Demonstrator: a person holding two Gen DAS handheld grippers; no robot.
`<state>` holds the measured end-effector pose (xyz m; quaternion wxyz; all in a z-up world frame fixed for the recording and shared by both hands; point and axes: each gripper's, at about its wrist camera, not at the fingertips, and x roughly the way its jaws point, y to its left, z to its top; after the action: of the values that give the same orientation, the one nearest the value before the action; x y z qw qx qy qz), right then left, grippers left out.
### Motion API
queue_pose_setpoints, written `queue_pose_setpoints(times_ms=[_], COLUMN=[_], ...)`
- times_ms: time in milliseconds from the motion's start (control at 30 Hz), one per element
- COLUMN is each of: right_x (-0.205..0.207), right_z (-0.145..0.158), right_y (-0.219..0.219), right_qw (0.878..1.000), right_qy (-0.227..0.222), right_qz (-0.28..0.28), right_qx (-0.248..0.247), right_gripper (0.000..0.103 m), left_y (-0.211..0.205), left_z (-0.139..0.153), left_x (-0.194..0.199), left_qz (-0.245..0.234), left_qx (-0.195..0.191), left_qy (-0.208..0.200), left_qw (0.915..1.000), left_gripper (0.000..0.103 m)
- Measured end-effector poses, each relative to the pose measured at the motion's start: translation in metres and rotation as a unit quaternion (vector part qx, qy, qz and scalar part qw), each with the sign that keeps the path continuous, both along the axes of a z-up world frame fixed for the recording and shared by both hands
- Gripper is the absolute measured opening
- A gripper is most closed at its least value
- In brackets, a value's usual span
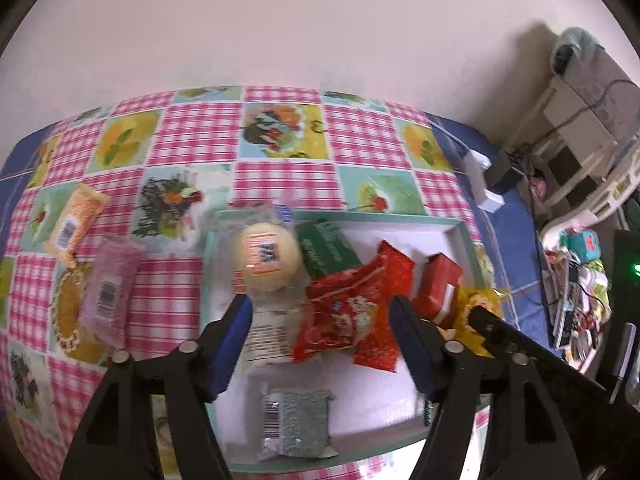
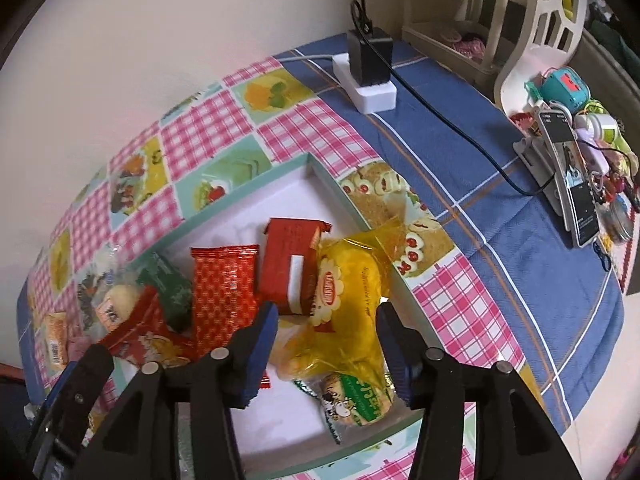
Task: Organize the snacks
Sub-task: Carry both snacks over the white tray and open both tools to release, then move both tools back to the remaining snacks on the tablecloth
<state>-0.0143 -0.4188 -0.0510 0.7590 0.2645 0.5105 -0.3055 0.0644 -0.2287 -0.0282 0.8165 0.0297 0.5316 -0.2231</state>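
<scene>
Showing barcode labels, the round bun (image 1: 267, 261) and purple packet (image 1: 109, 289) stay unreadable.

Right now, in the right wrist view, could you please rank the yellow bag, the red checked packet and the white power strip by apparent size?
1. yellow bag, though nearest the camera
2. red checked packet
3. white power strip, farthest away, so its true size is unsure
</scene>
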Motion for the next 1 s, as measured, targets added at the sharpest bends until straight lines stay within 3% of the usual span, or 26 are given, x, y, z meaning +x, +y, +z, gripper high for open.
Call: queue_pose_setpoints(times_ms=[300,433,567,733,800,867,1000], right_x=[0.009,0.015,0.020,0.025,0.027,0.029,0.034], right_z=[0.009,0.011,0.013,0.016,0.017,0.018,0.021], right_y=[0.021,0.032,0.042,0.053,0.057,0.061,0.072], right_qw=[0.999,0.999,0.998,0.996,0.996,0.996,0.994], right_qy=[-0.026,-0.028,-0.034,-0.038,-0.039,-0.041,-0.048], right_qz=[0.032,0.047,0.061,0.075,0.079,0.084,0.097], right_qx=[0.008,0.002,0.001,-0.004,-0.007,-0.009,-0.012], right_gripper=[0.077,0.080,0.089,0.090,0.095,0.103,0.103], left_y=[0.035,0.056,0.073,0.099,0.108,0.118,0.140], left_z=[-0.006,-0.009,-0.010,-0.010,-0.009,-0.008,-0.006], left_x=[0.016,0.024,0.032,0.041,0.044,0.047,0.053], left_qz=[0.081,0.111,0.136,0.168,0.179,0.192,0.217], left_qx=[0.058,0.058,0.060,0.060,0.063,0.063,0.064], left_qy=[-0.001,0.004,0.005,0.005,0.003,0.000,0.000], left_qw=[0.9950,0.9921,0.9888,0.9839,0.9818,0.9795,0.9741], left_gripper=[0.084,0.091,0.094,0.095,0.103,0.103,0.103])
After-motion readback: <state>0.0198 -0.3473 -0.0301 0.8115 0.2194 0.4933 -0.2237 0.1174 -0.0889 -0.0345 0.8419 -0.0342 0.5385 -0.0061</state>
